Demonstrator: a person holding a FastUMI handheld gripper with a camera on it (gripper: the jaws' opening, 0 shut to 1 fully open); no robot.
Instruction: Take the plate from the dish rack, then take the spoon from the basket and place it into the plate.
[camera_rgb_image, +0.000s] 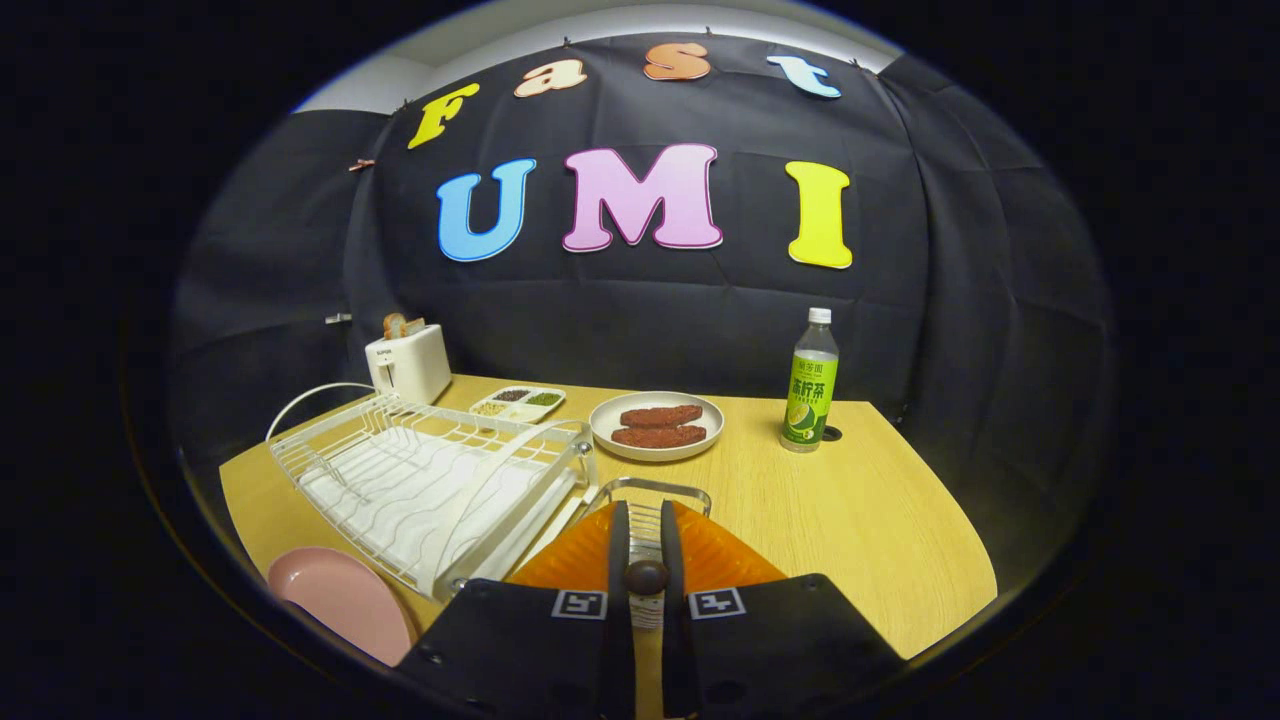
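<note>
- Step in hand, as a judgement: the plate (345, 600) lies flat on the tabletop (850, 520), just beside the near corner of the dish rack (430, 480), which holds no dishes. The plate step looks done; the spoon step is in progress.
- Gripper (646, 520): the fingers stand nearly closed over the wire basket (655, 495), pressing on a dark, round-ended handle (646, 577) between them. This is probably the spoon; its bowl is hidden.
- Next move calls for: lifting the handle clear of the basket rim, carrying it past the rack's corner to the plate, then lowering and opening the fingers above the plate's middle.
- Count: one pink plate, one dish rack, one basket, one toaster (408, 365), one divided tray (517, 402), one bottle (810, 385), one white plate (657, 425) bearing two brown pieces.
</note>
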